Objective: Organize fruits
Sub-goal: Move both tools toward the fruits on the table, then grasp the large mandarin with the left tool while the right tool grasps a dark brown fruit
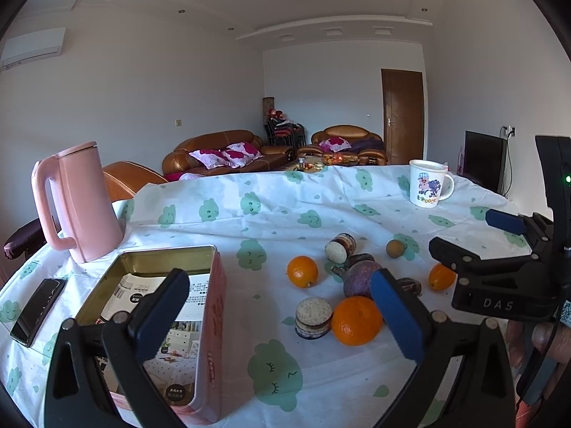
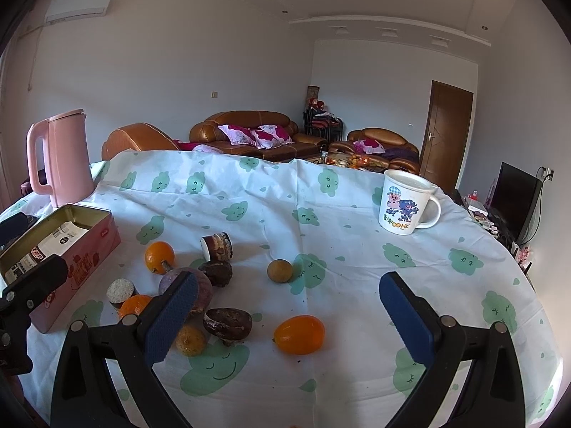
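My left gripper (image 1: 278, 321) hangs open over the tablecloth, with nothing between its blue pads. Its left finger stands over the open pink tin (image 1: 214, 306), which holds printed paper. Just ahead lie a large orange (image 1: 356, 320), a second orange (image 1: 302, 271), a purple fruit (image 1: 362, 278) and a small brown fruit (image 1: 395, 248). My right gripper (image 2: 289, 321) is also open and empty. An oval orange fruit (image 2: 299, 334) lies between its fingers, on the cloth. Its left finger hides part of the purple fruit (image 2: 178, 280). A small yellow-orange fruit (image 2: 191, 339) sits beside that finger.
Several round chocolate cakes (image 2: 227, 322) lie among the fruit. A pink kettle (image 1: 80, 203) stands behind the tin and a dark phone (image 1: 37, 310) lies to its left. A cartoon mug (image 2: 407, 203) stands at the far right. The table edge curves away on the right.
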Available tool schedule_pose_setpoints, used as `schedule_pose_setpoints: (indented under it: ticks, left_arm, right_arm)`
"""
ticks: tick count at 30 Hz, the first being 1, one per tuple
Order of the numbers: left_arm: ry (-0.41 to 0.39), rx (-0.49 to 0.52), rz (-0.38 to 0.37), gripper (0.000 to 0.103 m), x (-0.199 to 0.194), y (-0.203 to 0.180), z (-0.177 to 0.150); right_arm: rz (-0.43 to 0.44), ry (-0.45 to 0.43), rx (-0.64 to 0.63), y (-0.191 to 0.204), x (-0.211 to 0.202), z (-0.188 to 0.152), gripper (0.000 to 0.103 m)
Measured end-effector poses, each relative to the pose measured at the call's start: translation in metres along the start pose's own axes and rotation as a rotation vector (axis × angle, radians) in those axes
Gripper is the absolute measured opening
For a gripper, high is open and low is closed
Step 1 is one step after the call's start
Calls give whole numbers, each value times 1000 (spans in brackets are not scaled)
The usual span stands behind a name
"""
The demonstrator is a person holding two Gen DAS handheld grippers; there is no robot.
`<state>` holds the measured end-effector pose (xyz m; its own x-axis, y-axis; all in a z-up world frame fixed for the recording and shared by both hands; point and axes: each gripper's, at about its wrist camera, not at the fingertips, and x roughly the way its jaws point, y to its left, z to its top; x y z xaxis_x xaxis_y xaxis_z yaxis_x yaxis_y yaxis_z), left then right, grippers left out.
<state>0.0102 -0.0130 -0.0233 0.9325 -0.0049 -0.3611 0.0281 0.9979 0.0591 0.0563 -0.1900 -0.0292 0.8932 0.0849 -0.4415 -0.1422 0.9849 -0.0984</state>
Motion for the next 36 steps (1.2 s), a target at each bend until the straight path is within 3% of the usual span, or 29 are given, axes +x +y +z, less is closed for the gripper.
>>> schedule_pose_setpoints:
  ticks: [5, 9, 12, 15, 17, 19, 22, 27, 30, 31, 32, 36]
  left_arm:
    - [39, -2, -24, 103, 8, -3, -4]
    - [2, 42, -43, 103, 18, -7, -9]
    - [35, 58, -76, 100, 25, -13, -12]
    - [100, 63, -137, 86, 30, -20, -16]
    - [127, 72, -154, 83, 35, -25, -18]
    - [173, 75, -176, 79, 39, -29, -20]
    - [229, 87, -198, 64, 49, -34, -23]
    - [273, 90, -234, 62, 55, -41, -23]
    - [283, 95, -236, 63, 56, -43, -24]
    - [284, 104, -233, 63, 56, -44, -24]
    - [285, 106, -232, 63, 56, -45, -24]
    - [283, 102, -237, 61, 57, -42, -24]
  right_arm:
    - [16, 21, 32, -9, 6, -5, 102]
    - [45, 43, 52, -16, 12, -8, 102]
    - [81, 64, 56, -17, 16, -10, 101]
    - [139, 100, 53, -13, 22, -13, 86]
    - [171, 122, 52, -10, 26, -15, 76]
    - [211, 134, 41, -7, 28, -18, 74]
    - [259, 171, 15, 1, 34, -19, 69]
    - [340, 245, -17, 11, 47, -21, 58]
    - [406, 267, 40, 4, 53, -21, 53]
    - [407, 263, 50, 3, 52, -22, 43]
    - [398, 262, 47, 3, 52, -23, 39]
    - [368, 234, 15, 9, 45, -24, 38]
